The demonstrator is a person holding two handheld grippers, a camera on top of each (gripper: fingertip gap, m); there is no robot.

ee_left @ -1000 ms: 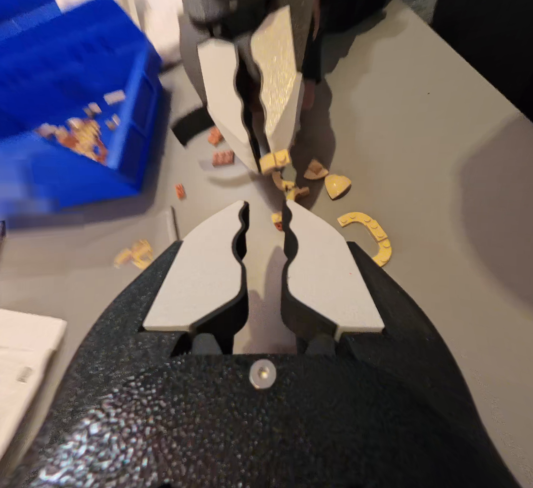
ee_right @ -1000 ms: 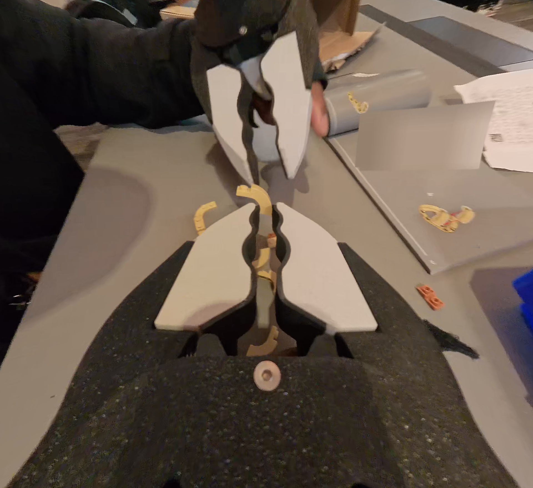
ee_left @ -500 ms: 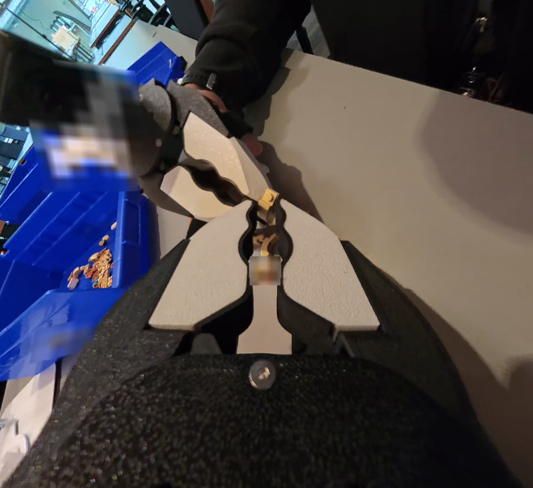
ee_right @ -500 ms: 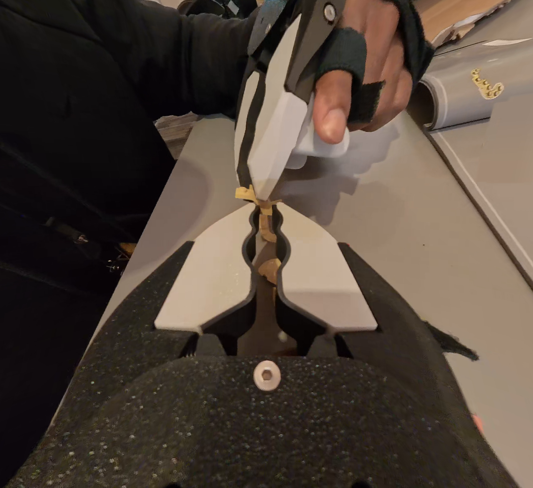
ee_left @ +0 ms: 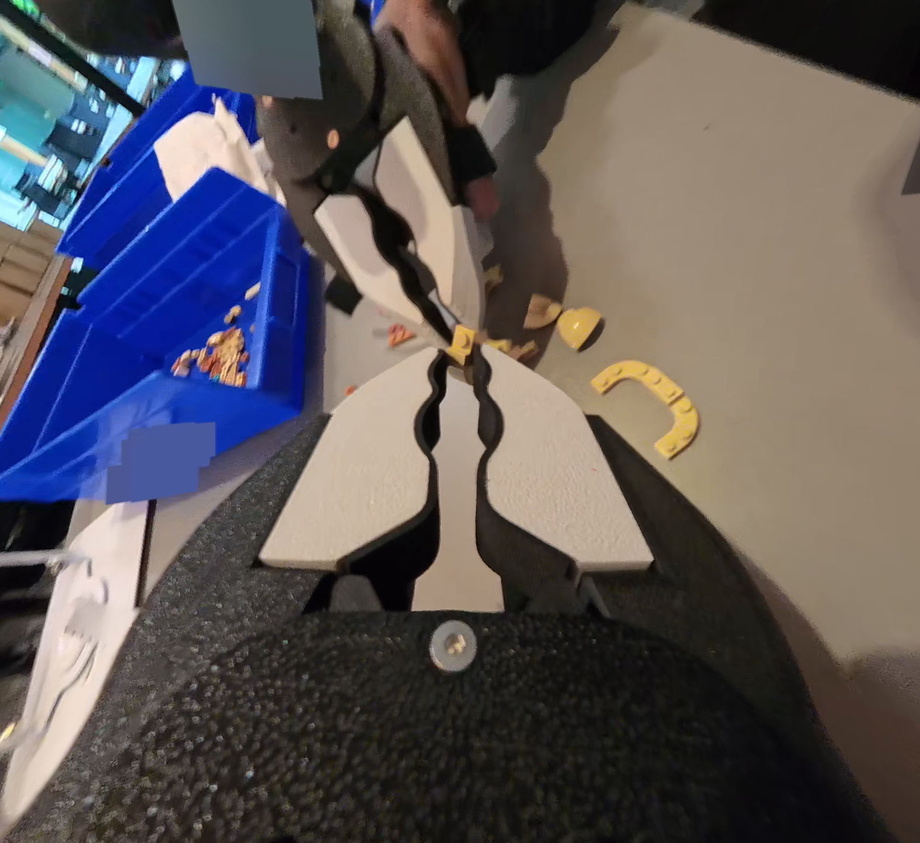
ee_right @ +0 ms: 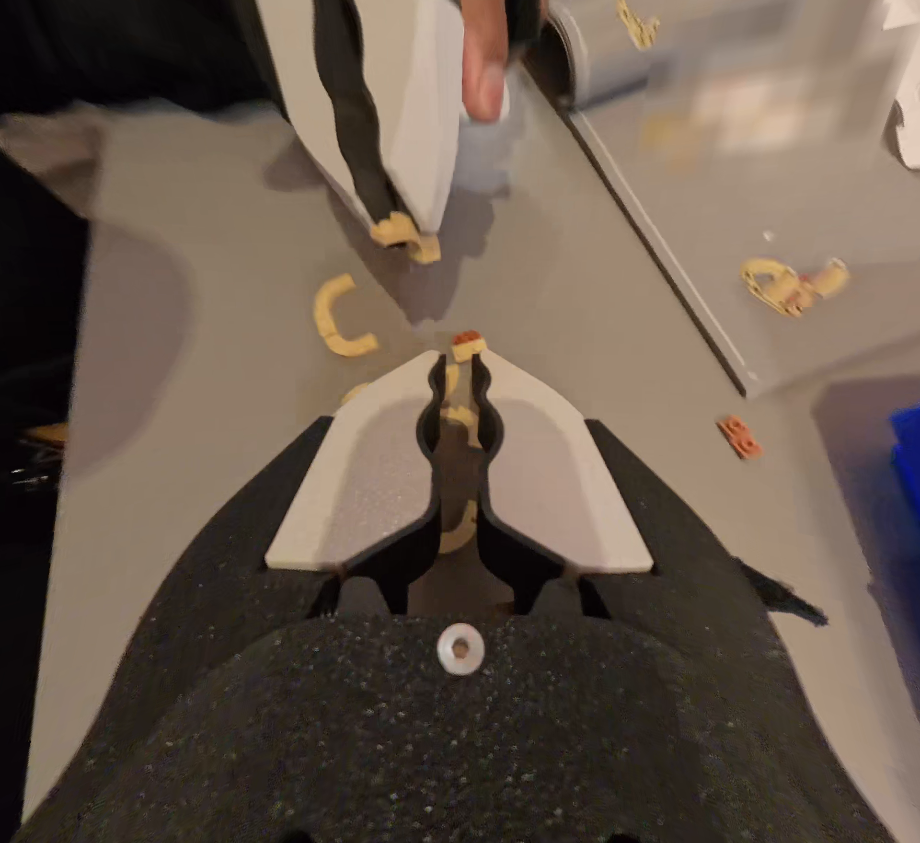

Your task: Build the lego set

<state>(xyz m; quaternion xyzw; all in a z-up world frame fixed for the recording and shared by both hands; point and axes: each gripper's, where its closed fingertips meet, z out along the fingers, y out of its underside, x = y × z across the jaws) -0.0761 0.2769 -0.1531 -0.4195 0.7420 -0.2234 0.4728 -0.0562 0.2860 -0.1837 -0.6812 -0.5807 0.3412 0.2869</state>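
Left gripper [ee_left: 458, 361] nearly closed, tips pinched on a curved tan piece [ee_right: 403, 236], seen best from the right wrist view, lifted just above the grey table [ee_left: 747, 271]. Right gripper [ee_right: 460, 356] also closed to a narrow slit, clamped at the very tips on a small tan plate [ee_right: 468, 348] with an orange brick [ee_right: 466, 336] on top. Both views blurred. In the left wrist view the two pairs of tips almost meeting; in the right wrist view set a little apart, so whether the two held pieces touch cannot be told.

Just beside the tips, on the table: a yellow arch [ee_left: 652, 396] lying flat, a yellow dome [ee_left: 577, 326] and a tan wedge [ee_left: 540, 313] next to it, a few more tan bits under the right gripper. Farther out, a flat orange plate [ee_right: 739, 436] lying alone. Beyond that, a grey board [ee_right: 697, 201] with a partly built tan model [ee_right: 786, 284] on it, and a rolled grey mat [ee_right: 597, 57] at the board's far end.

On the other side, a blue bin [ee_left: 149, 321] with a heap of small tan and orange parts [ee_left: 219, 356] inside, white paper [ee_left: 74, 645] near it. A person's hand [ee_right: 483, 47] wrapped around the left gripper's handle, dark sleeve behind.
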